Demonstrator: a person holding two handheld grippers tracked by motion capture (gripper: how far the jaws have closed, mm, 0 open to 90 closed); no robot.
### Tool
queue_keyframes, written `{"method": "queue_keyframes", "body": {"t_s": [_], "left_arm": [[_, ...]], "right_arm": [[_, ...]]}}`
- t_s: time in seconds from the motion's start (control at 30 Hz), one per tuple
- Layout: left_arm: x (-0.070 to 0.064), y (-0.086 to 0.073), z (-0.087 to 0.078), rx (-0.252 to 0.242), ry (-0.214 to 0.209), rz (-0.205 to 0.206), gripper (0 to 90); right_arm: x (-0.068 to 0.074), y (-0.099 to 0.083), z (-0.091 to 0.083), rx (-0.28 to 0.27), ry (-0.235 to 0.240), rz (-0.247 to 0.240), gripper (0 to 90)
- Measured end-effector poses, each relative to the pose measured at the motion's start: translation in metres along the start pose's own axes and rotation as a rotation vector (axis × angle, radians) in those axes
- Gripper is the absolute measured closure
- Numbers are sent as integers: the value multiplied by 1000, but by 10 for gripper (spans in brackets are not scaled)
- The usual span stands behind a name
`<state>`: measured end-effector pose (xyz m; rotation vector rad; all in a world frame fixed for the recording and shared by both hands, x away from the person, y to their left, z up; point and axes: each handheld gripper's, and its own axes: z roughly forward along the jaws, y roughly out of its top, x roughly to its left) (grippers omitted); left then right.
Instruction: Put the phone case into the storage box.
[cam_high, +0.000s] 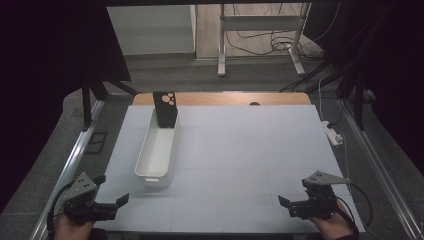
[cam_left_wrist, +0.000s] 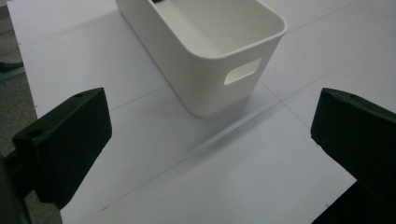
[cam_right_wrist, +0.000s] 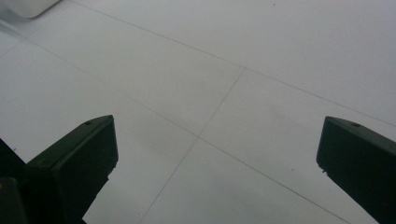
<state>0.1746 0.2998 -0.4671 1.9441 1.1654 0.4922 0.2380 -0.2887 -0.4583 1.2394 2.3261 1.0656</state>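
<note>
**Two Grippers Wait Near a White Bin**

While both hands stay low at the near edge of the pale blue-grey table top (cam_high: 240, 150), nothing is being held. A person holds the left black two-jaw gripper (cam_high: 120, 201) at the near left corner of the table. Its jaws stand wide apart, with bare table between them. It points toward the middle of the table.

Close to it sits a long white plastic bin with rounded corners (cam_high: 156, 150). The bin lies on the left side of the table and runs from near to far. Its near end has a handle slot (cam_left_wrist: 242, 71) cut in the wall. In the left gripper view, this end of the bin is just ahead of the open jaws, and they do not touch it. The near part of the bin looks empty inside.

At the far end of the bin stands a black phone case with round camera holes (cam_high: 165, 108). It stands nearly upright and leans on the far wall of the bin.

The right black two-jaw gripper (cam_high: 283, 202) is at the near right corner, well apart from the bin. Its jaws are wide open too, over bare table with thin lines on it. A strip of brown wood (cam_high: 225, 98) shows at the far edge of the table.
</note>
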Motion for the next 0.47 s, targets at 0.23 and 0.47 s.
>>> {"method": "queue_keyframes", "body": {"t_s": [0.23, 0.47], "left_arm": [[-2, -1, 3, 26, 0, 10, 0], [-1, -1, 4, 25, -8, 3, 0]], "right_arm": [[0, 0, 0, 0, 1, 1, 0], [0, 0, 0, 2, 0, -2, 0]]}}
